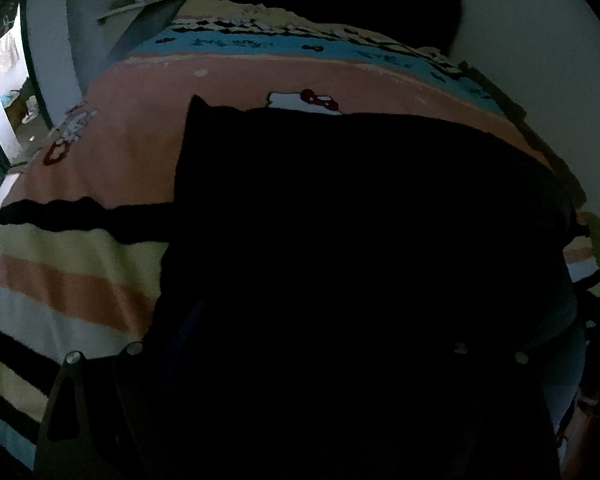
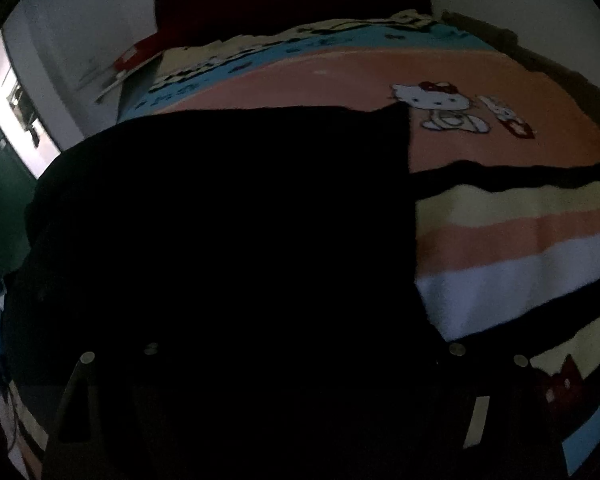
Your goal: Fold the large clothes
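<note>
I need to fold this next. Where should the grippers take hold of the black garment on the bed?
Probably the far corners: black garment lies flat, its pointed corner and straight edge standing clear on the bedspread. Slide in low from outside each corner.

Your left gripper [image 1: 296, 354] and right gripper [image 2: 304, 354] sit low at the bottom of their own views, fingers spread wide apart, the inner fingers lost in darkness, anything between them impossible to make out.
</note>
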A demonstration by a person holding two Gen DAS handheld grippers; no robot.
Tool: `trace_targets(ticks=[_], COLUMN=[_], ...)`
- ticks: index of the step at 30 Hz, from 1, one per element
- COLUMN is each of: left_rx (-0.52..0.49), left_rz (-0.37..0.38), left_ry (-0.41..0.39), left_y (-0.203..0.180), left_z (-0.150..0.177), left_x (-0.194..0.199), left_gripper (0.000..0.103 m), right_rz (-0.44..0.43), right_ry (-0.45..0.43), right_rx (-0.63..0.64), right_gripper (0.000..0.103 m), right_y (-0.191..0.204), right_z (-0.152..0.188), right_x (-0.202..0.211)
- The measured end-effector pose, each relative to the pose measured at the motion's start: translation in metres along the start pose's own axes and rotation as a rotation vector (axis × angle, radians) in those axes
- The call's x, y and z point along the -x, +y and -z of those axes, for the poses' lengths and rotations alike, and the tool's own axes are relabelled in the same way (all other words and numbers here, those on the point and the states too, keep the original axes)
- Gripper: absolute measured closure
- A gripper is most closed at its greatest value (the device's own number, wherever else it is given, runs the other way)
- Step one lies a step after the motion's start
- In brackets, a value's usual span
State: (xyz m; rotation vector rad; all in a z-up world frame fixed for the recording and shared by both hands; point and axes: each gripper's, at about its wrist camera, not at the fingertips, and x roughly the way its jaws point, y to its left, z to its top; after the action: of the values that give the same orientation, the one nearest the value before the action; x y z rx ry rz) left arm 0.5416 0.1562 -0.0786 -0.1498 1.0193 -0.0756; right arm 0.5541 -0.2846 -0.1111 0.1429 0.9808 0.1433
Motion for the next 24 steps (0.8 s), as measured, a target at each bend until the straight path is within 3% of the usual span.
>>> trace_targets(ticks=[4, 8, 12, 18, 24], left_rx=[0.02, 0.003, -0.051, -0.168, -0.22], left_rz=[-0.043, -0.138, -0.196, -0.213, -0.227], left_ry=[-0.011, -0.025, -0.099, -0.168, -0.177], left_y=[0.005, 0.005, -0.01, -0.05, -0.068], left_z=[0.008, 0.017, 0.031, 0.053, 0.062], left_x=[0.014, 0.032, 0.06, 0.079, 0.068], left_gripper=[0.012, 0.012, 0.012, 0.012, 0.012], right_rz=[0.039, 0.078, 0.122, 0.07, 0.027], right_ry=[-0.003, -0.003, -0.034, -0.1, -0.083], right_rx=[-0.016, -0.043, 0.001, 0.083, 0.133], right_gripper=[0.021, 0.021, 0.021, 0.02, 0.02], right_y=[-0.013, -0.03, -0.027, 0.011, 0.041], right_z=[0.004, 0.013, 0.018, 0.034, 0.041], right_x=[0.009, 0.022, 0.045, 0.075, 0.062])
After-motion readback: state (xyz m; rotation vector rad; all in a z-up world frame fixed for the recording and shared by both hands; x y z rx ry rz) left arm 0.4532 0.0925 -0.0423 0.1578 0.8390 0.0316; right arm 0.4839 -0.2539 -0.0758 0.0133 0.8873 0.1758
